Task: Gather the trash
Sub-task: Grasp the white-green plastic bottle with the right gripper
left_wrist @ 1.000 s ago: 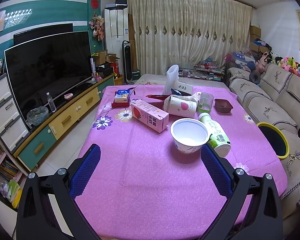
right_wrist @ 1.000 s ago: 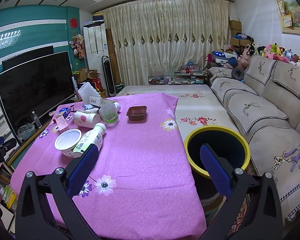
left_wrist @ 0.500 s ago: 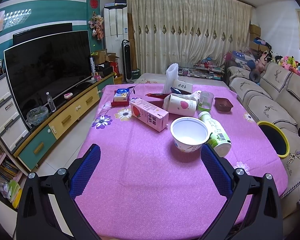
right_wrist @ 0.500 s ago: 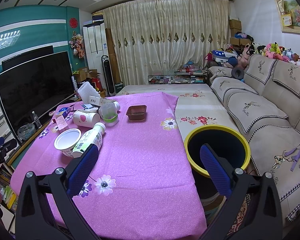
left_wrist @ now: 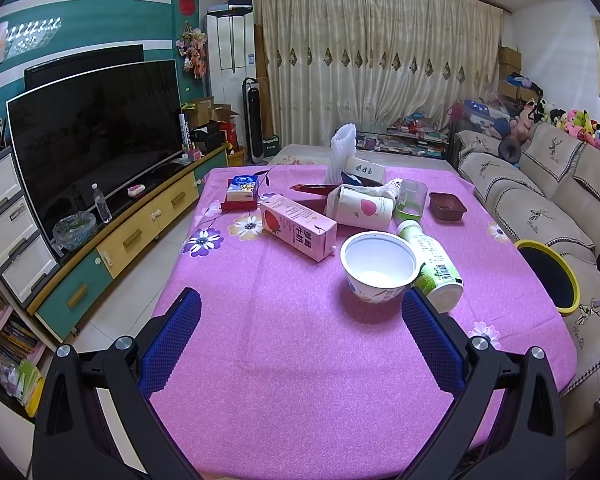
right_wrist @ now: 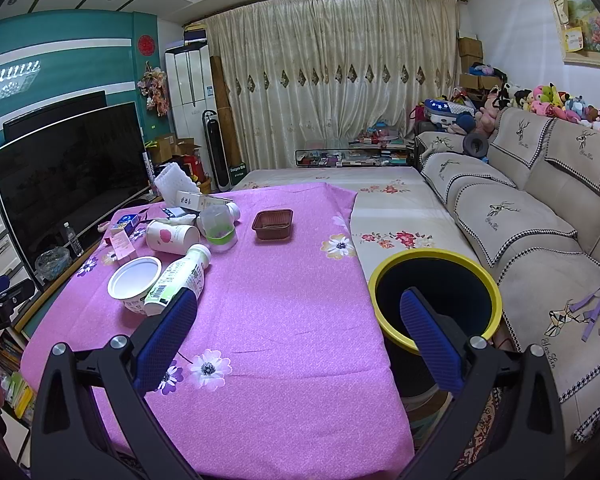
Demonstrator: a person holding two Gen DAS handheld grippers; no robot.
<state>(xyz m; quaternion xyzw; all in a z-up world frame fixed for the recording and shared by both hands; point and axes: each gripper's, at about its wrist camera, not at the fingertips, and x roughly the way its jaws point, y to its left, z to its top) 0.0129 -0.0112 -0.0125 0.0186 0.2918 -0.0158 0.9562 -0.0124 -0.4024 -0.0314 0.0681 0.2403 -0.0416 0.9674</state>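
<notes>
Trash lies on the pink-clothed table (left_wrist: 300, 360): a white paper bowl (left_wrist: 379, 266), a green-and-white bottle on its side (left_wrist: 430, 260), a pink strawberry milk carton (left_wrist: 298, 226), a toppled paper cup (left_wrist: 364, 212), a clear plastic cup (left_wrist: 411, 200) and a brown tray (left_wrist: 447, 205). My left gripper (left_wrist: 300, 304) is open above the near table edge, short of the bowl. My right gripper (right_wrist: 298, 308) is open too, its right finger over the yellow-rimmed black bin (right_wrist: 436, 300). The bowl (right_wrist: 134, 282) and bottle (right_wrist: 178, 278) sit left of it.
A sofa (right_wrist: 540, 220) runs along the right. A TV (left_wrist: 96, 132) on a low cabinet stands to the left, across a strip of floor. A tissue box (left_wrist: 242, 192) and a white carton (left_wrist: 362, 170) sit at the table's far end. The bin (left_wrist: 550, 280) stands between table and sofa.
The left gripper has edged slightly; the table items sit a little lower in its view. The right view is unchanged.
</notes>
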